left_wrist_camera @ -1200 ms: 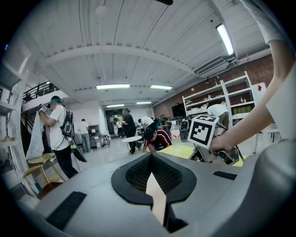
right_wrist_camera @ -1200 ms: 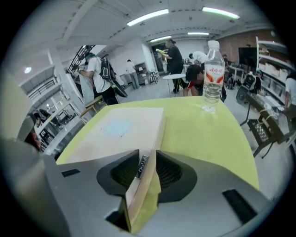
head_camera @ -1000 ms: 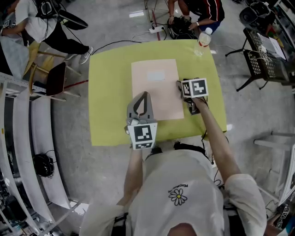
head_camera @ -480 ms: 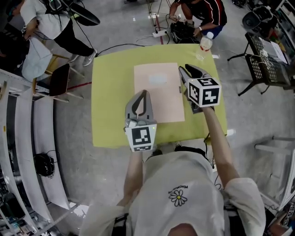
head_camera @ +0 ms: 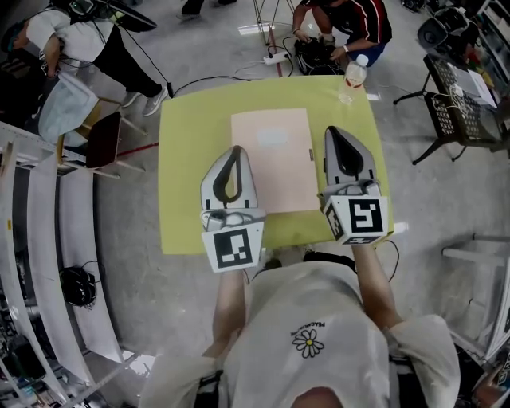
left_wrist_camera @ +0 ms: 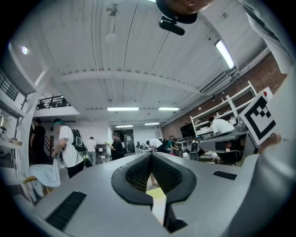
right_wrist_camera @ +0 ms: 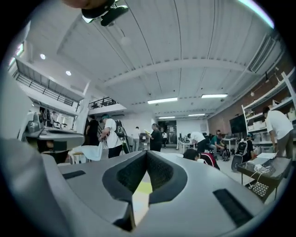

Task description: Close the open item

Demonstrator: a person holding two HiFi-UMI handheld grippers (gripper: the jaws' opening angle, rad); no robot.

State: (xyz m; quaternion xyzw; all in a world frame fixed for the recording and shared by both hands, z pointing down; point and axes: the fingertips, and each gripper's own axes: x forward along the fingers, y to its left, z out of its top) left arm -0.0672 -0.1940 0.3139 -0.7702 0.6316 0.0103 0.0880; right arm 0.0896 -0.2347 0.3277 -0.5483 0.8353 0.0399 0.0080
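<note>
**pink folder (head_camera: 271, 171) closed, flat on yellow table (head_camera: 183, 159); left gripper (head_camera: 233, 150) and right gripper (head_camera: 335, 131) both empty**

pink folder: mid-table, cover down, long edges running away from the person; pale label (head_camera: 272, 136) face up on the far half; bare yellow all round it.

left gripper: held off the table near the near edge; in the head view overlapping the folder's near-left side; pointing away from the person, roughly level; jaws tip to tip, only the oval gap behind the pads left; nothing gripped; sliver of yellow table visible through that gap in the left gripper view; marker cube (head_camera: 233, 248) at the person's end.

right gripper: just right of the folder in the head view, over bare yellow; same heading as the left; jaws just been closing, now meeting at the tips, nothing between them; not touching the folder.

around it: clear bottle (head_camera: 354, 76) upright at the far-right corner of the table; black chair (head_camera: 100, 135) on the floor to the left; power strip (head_camera: 275, 56) and cables on the floor past the far edge; crouching person (head_camera: 347, 20) beside them; wire rack (head_camera: 458, 107) off to the right.

gripper views: large hall, strip lights on a white ceiling, several people standing, shelving along the right wall.
</note>
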